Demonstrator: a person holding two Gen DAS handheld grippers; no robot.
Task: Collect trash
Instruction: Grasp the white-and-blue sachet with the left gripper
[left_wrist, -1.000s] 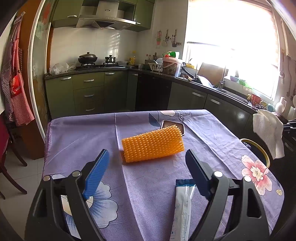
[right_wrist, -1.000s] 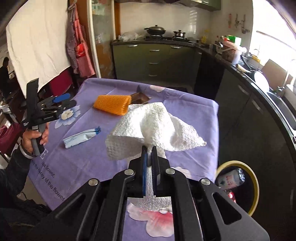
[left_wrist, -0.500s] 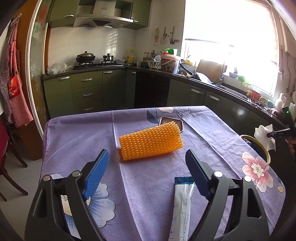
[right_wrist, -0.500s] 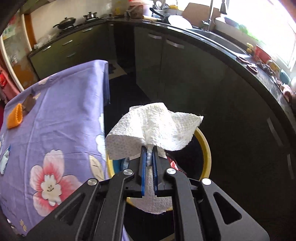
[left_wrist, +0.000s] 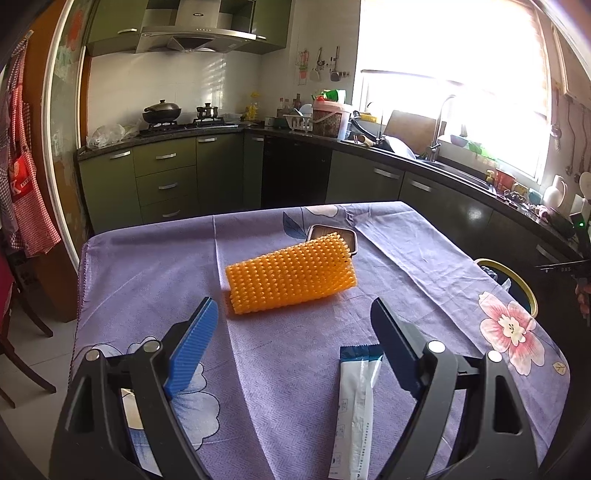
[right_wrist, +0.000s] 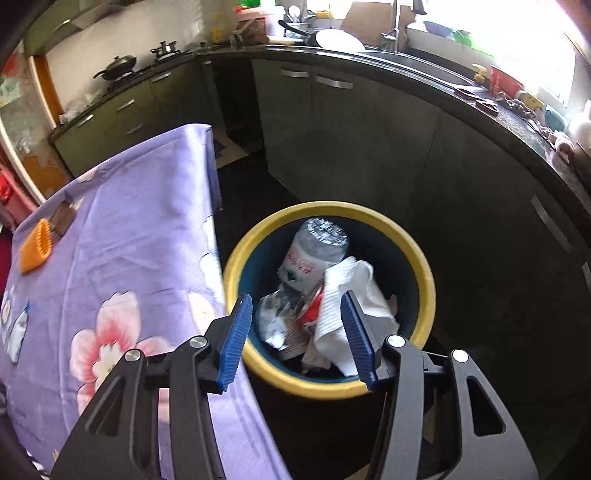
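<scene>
Right hand-held gripper: jaws opening, nothing between them, above yellow-rimmed bin; paper towel inside. Left hand-held gripper: spread, empty, over bench, near orange mat.

Small print on white sachet, too small to read

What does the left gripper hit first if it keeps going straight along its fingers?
Likely the orange spiky mat, lying dead ahead of the open left gripper on the purple tablecloth; depth is unclear, so the cloth may come first.
</scene>
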